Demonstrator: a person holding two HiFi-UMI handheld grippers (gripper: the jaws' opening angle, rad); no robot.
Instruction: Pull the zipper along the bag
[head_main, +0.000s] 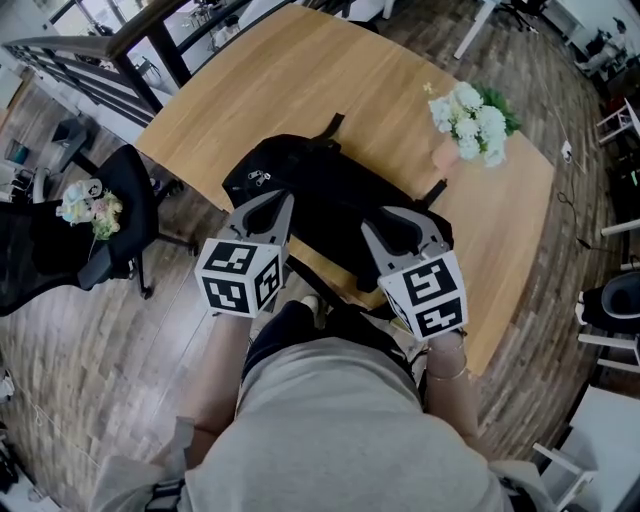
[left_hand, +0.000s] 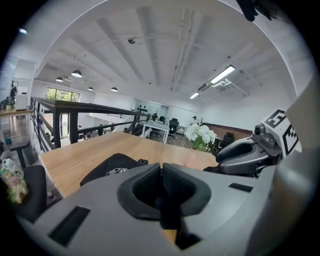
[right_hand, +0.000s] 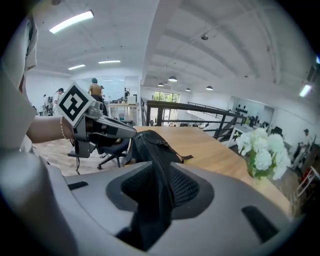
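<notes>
Open-plan office, light wooden table (head_main: 300, 70) with a dark railing beyond it; the black fabric backpack (head_main: 330, 195) lies flat at the table's near edge, right in front of me, long axis running from far-left to near-right in the head view; the silver metal zipper pulls (head_main: 259, 178) sit on top at the bag's left end; the left gripper (head_main: 268, 203) is the nearer one, with the pulls just ahead of its tips and slightly to the left, not touching; its jaws are pressed together with nothing between them (left_hand: 161, 172), so I'd have to spread them before taking a pull; the right gripper (head_main: 400, 218) sits over the bag's right end, well apart from the pulls; its jaws stand apart with a raised fold of the black fabric between them (right_hand: 160, 175), and pad texture shows on both sides of the fold, so I read that as loose, not clamped; both grippers point away from my body across the bag, side by side, the left close to level, the right tipped further down; my call: left goes to the pulls, then travel follows the bag's long axis toward the right.
</notes>
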